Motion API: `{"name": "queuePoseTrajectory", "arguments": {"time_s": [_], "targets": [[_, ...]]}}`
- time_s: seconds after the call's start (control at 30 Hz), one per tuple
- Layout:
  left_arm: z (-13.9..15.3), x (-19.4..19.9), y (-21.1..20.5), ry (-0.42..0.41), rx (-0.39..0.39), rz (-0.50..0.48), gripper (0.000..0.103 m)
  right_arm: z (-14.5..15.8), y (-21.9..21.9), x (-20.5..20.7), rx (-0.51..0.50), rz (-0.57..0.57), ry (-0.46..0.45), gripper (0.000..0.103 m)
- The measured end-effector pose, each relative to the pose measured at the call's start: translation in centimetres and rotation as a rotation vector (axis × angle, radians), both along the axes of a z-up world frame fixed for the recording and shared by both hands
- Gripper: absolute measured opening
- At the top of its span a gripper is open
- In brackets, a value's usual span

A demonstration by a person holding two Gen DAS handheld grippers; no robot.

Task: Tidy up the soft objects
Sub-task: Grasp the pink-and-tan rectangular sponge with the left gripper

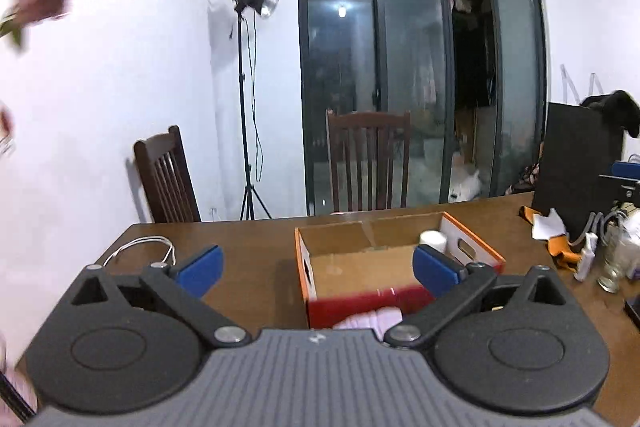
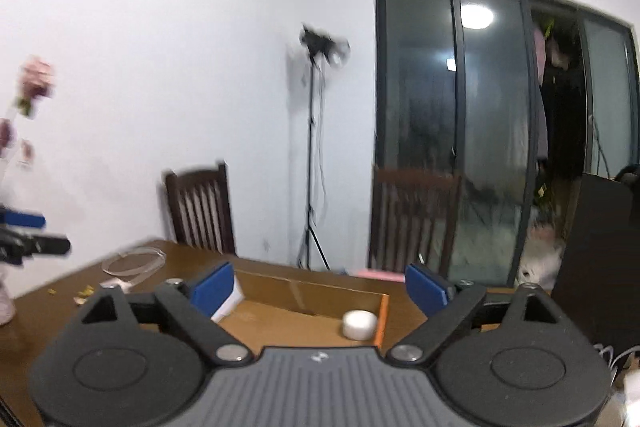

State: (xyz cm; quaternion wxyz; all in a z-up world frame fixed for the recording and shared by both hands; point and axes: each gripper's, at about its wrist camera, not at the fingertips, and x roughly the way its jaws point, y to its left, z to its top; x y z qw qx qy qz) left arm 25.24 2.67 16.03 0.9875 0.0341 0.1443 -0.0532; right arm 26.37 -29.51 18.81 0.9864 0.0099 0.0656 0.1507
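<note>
Both tools (image 1: 316,269) (image 2: 318,287) gape empty above the box (image 1: 360,259), pinkish cloth (image 1: 372,319) seemingly below.

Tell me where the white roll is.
The white roll stands inside the cardboard box on the table, in its far right corner, visible in both wrist views.

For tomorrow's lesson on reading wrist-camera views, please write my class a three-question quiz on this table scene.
1. True or false: the left tongs grip a cloth.
2. What stands in the cardboard box's far right corner: A a glass, B a white cylinder, C a cable?
3. What lies on the table left of the box?

Key
1. False: both left and right tongs are open and empty.
2. B, the white cylinder.
3. A coiled white cable.
</note>
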Motion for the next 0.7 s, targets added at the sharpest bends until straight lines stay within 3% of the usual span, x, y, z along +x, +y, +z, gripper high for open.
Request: {"name": "queuePoseTrajectory", "arguments": {"time_s": [0.17, 0.27, 0.37, 0.47, 0.57, 0.7], "targets": [[-5.4, -7.5, 0.8, -0.070, 0.008, 0.030, 0.103, -5.1, 2.1, -6.6, 0.001, 0.015, -0.044, 0.093], [-8.6, -11.8, 0.9, -0.081, 0.027, 0.036, 0.103, -8.7, 3.4, -10.6, -0.011, 0.019, -0.119, 0.093], [-11.1, -14.9, 0.7, -0.069, 0.024, -0.001, 0.103, -11.8, 4.4, -14.6, 0.029, 0.031, -0.093, 0.096], [-12.3, -15.7, 0.2, -0.012, 0.025, -0.104, 0.103, -14.4, 4.6, -17.2, 0.058, 0.060, -0.009, 0.097], [-12.5, -14.9, -1.4, -0.040, 0.068, -0.110, 0.103, -15.5, 4.6, -17.6, 0.015, 0.036, 0.023, 0.097], [-12.8, -13.2, -2.9, -0.032, 0.084, -0.148, 0.103, -16.3, 4.1, -16.3, 0.047, -0.014, 0.058, 0.097]]}}
